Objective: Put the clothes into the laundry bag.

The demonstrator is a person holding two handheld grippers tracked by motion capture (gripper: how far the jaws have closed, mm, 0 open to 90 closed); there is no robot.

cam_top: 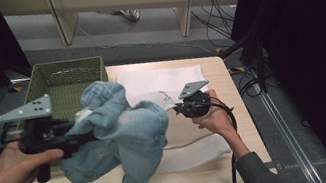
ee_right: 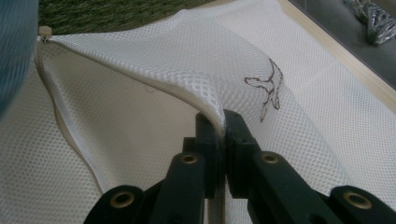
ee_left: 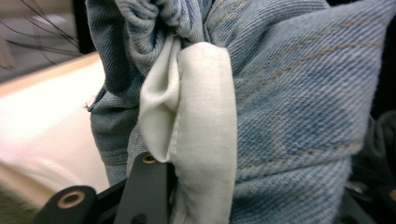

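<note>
From above, the left gripper [cam_top: 75, 140] carries the denim jacket [cam_top: 123, 134] over the table toward the mesh laundry bag [cam_top: 169, 82], its own camera showing jaws clamped on bunched denim [ee_left: 289, 107], while the right gripper [ee_right: 223, 123], pinching the bag's upper layer [ee_right: 187, 56], lifts the mouth open, so stuffing the jacket in looks next.

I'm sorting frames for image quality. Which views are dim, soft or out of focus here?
High view: dim overall, black at both sides, slightly soft on the crumpled light-blue denim garment. Left gripper view: denim weave and white pocket lining sharp, the pale background at left blurred and washed out. Right gripper view: evenly lit, white mesh laundry bag crisp near the jaws, blue cloth at the left edge out of focus.
</note>
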